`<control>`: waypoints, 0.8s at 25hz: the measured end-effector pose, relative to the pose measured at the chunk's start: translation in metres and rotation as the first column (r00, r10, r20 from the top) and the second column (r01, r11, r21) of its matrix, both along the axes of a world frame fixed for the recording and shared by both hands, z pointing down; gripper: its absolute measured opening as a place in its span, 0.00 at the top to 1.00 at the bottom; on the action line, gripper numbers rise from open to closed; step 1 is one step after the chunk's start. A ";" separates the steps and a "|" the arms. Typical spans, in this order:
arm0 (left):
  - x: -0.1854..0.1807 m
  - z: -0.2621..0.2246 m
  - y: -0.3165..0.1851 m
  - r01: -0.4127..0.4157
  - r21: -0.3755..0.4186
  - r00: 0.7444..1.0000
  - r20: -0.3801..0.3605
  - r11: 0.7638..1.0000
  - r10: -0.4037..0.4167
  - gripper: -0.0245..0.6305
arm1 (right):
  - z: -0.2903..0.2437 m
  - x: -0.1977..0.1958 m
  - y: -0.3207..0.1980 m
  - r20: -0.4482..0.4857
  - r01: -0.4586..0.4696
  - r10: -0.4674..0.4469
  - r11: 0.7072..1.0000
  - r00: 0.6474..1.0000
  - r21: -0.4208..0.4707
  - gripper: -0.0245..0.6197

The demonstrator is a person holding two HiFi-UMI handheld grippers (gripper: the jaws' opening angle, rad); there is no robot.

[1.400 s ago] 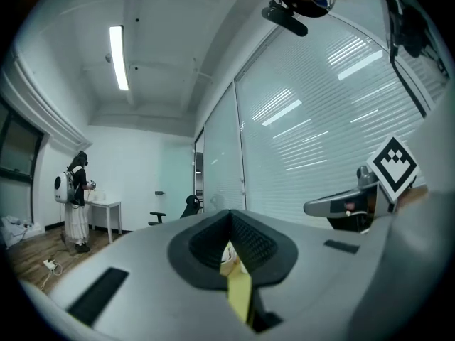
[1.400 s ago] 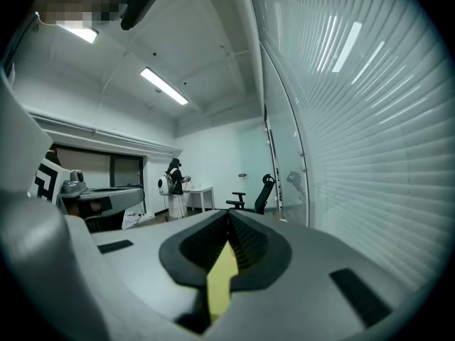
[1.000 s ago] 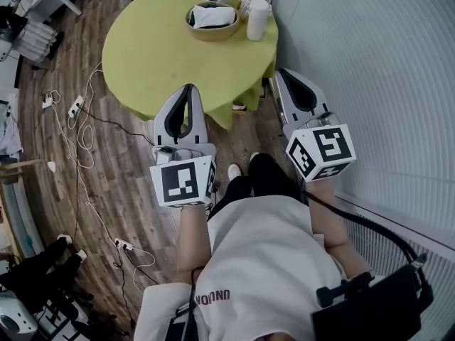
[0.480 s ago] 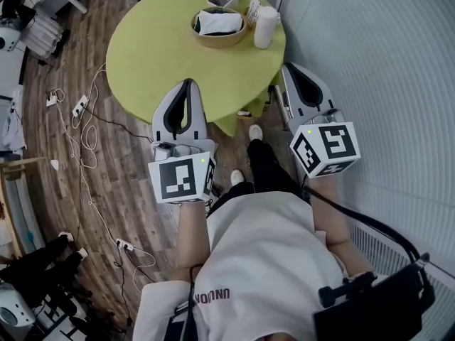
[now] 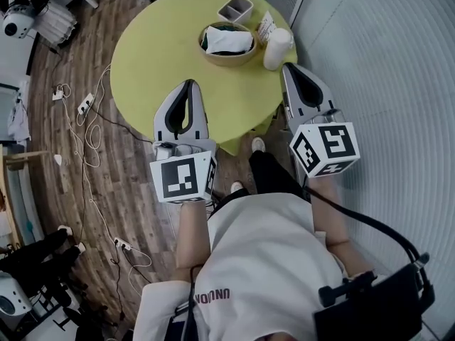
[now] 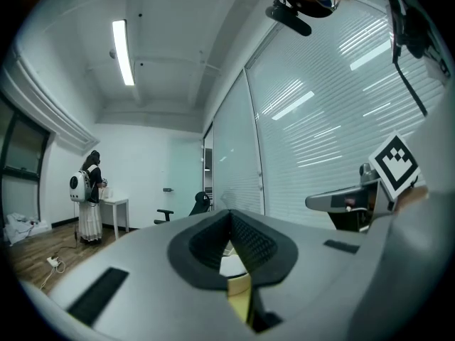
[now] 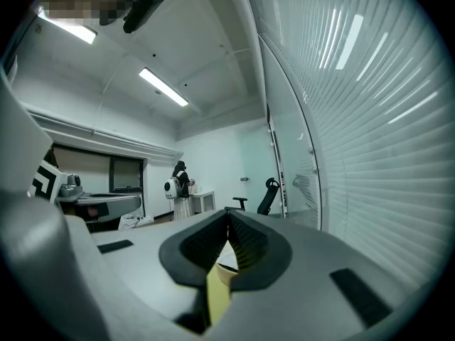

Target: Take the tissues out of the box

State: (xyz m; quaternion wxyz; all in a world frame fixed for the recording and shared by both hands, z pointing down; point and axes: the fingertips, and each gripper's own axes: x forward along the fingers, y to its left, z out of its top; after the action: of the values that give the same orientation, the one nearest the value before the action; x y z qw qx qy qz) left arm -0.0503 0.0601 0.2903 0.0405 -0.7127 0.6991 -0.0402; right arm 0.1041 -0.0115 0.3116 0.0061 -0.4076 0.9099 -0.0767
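A tissue pack (image 5: 227, 41), dark with white tissue showing on top, lies in a brown oval basket (image 5: 213, 52) at the far side of a round yellow-green table (image 5: 156, 55). My left gripper (image 5: 188, 85) hangs over the table's near edge, shut and empty, well short of the basket. The right gripper (image 5: 289, 68) is at the table's right edge, just below a white cylinder (image 5: 277, 48), also shut with nothing in it. In the left gripper view the left gripper's (image 6: 229, 215) pads meet at the tips. The right gripper (image 7: 227, 214) looks the same in its own view.
A small grey square container (image 5: 236, 9) and a small packet (image 5: 265, 27) stand behind the basket. Cables and power strips (image 5: 78, 105) trail over the wooden floor at left. A wall with blinds (image 5: 384, 62) runs close on the right. A person (image 6: 89, 194) stands far off.
The table has come nearer and lower in the head view. Both grippers, formerly short of the table, now reach over its near edge. Their jaws stay shut.
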 end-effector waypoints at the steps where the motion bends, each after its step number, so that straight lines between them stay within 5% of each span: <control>1: -0.001 0.000 -0.006 0.006 -0.003 1.000 0.000 1.000 -0.006 0.94 | 0.001 -0.002 -0.007 -0.001 0.008 -0.008 1.000 1.000 -0.003 0.93; 20: -0.005 -0.020 -0.063 0.147 -0.025 0.989 0.003 0.989 -0.147 0.94 | -0.022 -0.020 -0.088 -0.065 0.125 -0.124 0.992 0.990 0.014 0.93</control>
State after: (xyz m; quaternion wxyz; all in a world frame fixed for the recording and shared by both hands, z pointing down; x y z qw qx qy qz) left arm -0.0555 -0.0025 0.2702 0.0286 -0.6596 0.7492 -0.0524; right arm 0.0844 -0.0997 0.2894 -0.0242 -0.3523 0.9339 -0.0557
